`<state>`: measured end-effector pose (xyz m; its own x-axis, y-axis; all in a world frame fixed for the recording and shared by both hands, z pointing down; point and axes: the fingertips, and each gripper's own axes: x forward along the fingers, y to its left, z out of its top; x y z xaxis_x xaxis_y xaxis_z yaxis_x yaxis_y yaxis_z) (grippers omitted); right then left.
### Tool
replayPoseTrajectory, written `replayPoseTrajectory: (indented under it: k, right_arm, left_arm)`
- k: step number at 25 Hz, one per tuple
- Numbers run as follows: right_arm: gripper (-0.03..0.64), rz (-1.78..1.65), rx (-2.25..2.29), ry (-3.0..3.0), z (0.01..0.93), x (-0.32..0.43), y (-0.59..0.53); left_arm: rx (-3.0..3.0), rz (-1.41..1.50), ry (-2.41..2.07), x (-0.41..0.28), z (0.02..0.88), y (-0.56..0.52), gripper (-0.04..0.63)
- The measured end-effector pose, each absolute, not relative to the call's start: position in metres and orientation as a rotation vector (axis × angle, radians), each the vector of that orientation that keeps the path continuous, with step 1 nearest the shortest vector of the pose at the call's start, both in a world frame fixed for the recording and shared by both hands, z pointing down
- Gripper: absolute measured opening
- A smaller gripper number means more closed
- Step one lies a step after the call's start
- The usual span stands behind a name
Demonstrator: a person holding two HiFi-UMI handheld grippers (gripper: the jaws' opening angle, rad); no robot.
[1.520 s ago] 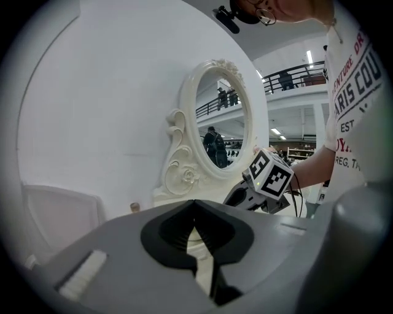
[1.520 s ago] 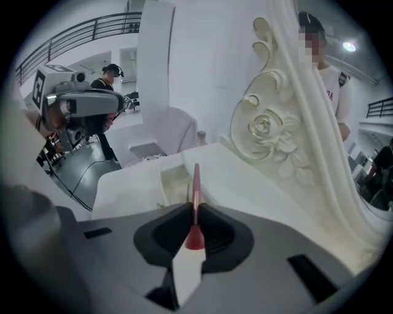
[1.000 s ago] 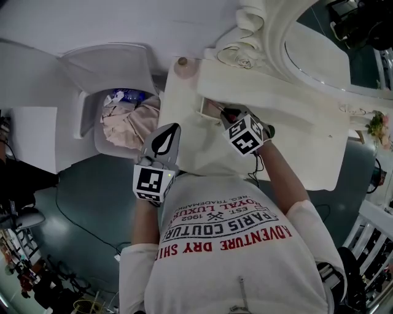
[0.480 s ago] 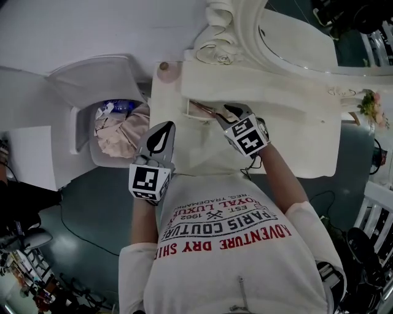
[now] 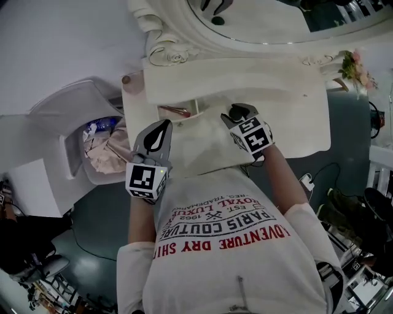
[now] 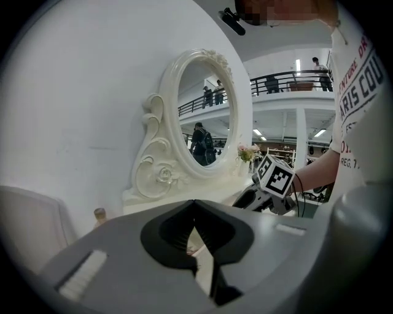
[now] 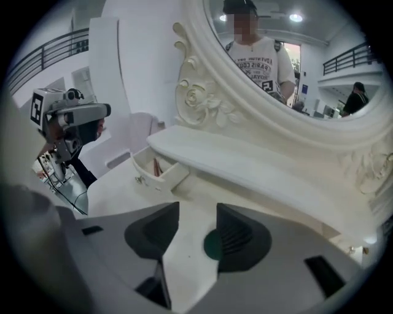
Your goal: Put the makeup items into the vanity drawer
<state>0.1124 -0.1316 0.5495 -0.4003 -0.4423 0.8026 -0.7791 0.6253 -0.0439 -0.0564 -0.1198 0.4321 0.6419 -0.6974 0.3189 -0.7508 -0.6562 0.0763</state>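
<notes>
The white vanity (image 5: 288, 110) has a small drawer (image 5: 198, 110) pulled open at its left. A slim reddish makeup item (image 5: 175, 111) lies inside; in the right gripper view the same item (image 7: 155, 165) shows in the drawer (image 7: 161, 179). My right gripper (image 5: 236, 113) hovers over the tabletop to the right of the drawer. Its jaws are opening, and nothing is between them (image 7: 196, 236). My left gripper (image 5: 163, 130) hangs shut and empty near the vanity's front edge, just below the drawer; its pads (image 6: 184, 228) meet at the tip.
A small capped bottle (image 5: 127, 78) stands at the vanity's back left corner. A white bin (image 5: 73, 132) with crumpled cloth sits on the floor to the left. The ornate mirror (image 5: 264, 18) rises behind the shelf, with flowers (image 5: 355, 64) at the right end.
My right gripper has drawn back from the drawer to the right and its jaws have parted; the reddish item stays in the drawer. The head view has shifted; the left gripper stays shut.
</notes>
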Motion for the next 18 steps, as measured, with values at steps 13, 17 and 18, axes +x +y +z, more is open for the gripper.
replayPoseTrajectory:
  k: [13,17,18]
  right_arm:
    - [0.236,0.675,1.001,-1.933,0.617,0.172,-0.115]
    - [0.236,0.678,0.963,-1.94,0.627,0.168,-0.119]
    - [0.236,0.674,0.954,-1.938,0.629,0.166,-0.12]
  left_arm:
    - [2.654,0.49,-1.057,0.003,0.457,-0.117,0.011]
    - [2.618,0.507,-1.066,0.007,0.467,-0.114,0.011]
    - [2.611,0.51,-1.068,0.007,0.469,-0.114,0.011]
